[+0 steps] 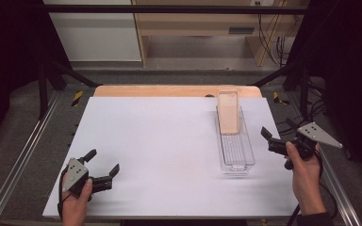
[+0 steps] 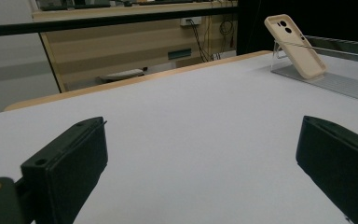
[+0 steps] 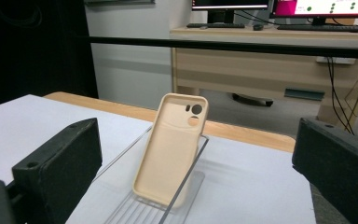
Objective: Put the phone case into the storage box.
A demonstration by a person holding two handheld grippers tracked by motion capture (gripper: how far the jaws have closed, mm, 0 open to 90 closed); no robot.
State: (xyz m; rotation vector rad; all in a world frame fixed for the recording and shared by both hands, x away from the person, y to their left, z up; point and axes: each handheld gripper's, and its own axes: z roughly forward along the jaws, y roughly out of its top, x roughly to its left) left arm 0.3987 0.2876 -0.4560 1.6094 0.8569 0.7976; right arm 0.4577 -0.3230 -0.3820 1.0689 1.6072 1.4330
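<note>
Left gripper (image 1: 104,165) sits low over the near-left corner of the desk (image 1: 160,141), held in my left hand (image 1: 75,200). Its jaws stand wide apart with nothing between them; in the left gripper view only bare white desk surface lies between the two black jaws.

Right gripper (image 1: 267,137) hovers at the right edge of the desk, held in my right hand (image 1: 305,176), pointing toward the tray. Jaws wide here too, holding nothing.

Phone case (image 1: 228,112): beige, back shell with camera cut-outs near the top. It stands tilted, leaning back against the far end of the clear plastic tray (image 1: 236,153). In the right gripper view the phone case (image 3: 171,148) shows its hollow inner side toward me, bottom edge resting on the ribbed tray floor (image 3: 140,212), and appears framed between my jaws but well ahead of them, untouched.

Tray lies lengthwise on the right half of the desk, near the right gripper, well apart from the left. In the left gripper view the phone case (image 2: 295,45) appears far off at upper right.
</note>
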